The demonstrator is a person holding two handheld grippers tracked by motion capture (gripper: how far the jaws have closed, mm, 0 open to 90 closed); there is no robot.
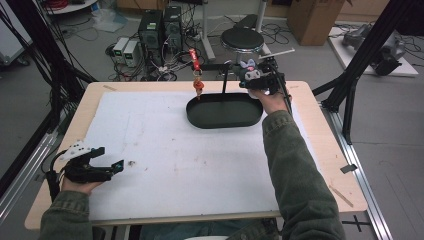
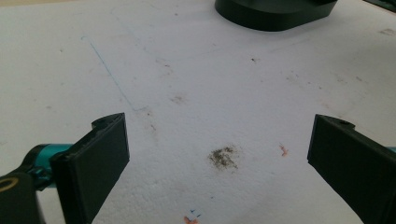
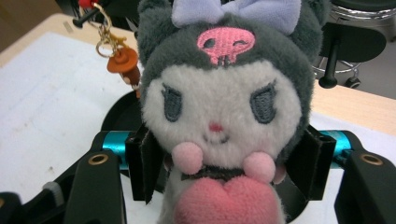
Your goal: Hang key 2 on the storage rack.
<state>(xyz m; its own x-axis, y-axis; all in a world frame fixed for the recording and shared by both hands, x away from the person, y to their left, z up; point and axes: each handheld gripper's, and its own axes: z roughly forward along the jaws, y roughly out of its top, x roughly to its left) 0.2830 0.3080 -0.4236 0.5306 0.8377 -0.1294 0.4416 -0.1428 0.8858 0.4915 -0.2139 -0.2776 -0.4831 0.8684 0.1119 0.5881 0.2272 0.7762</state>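
At the lower left of the high view, the left gripper (image 1: 107,159) rests on the white mat (image 1: 165,160), jaws wide and empty. At the upper middle, the right gripper (image 1: 254,75) squeezes a plush toy (image 3: 224,107), above the far right end of the black tray (image 1: 225,111).

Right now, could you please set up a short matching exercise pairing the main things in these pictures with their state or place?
Things:
1. plush toy
2. left gripper
3. oval black tray
4. orange keychain charm

States:
A. jaws open above the white mat
B. hanging from a stand
C. clamped in the right gripper
D. lying at the table's far side

Pairs: 1-C, 2-A, 3-D, 4-B
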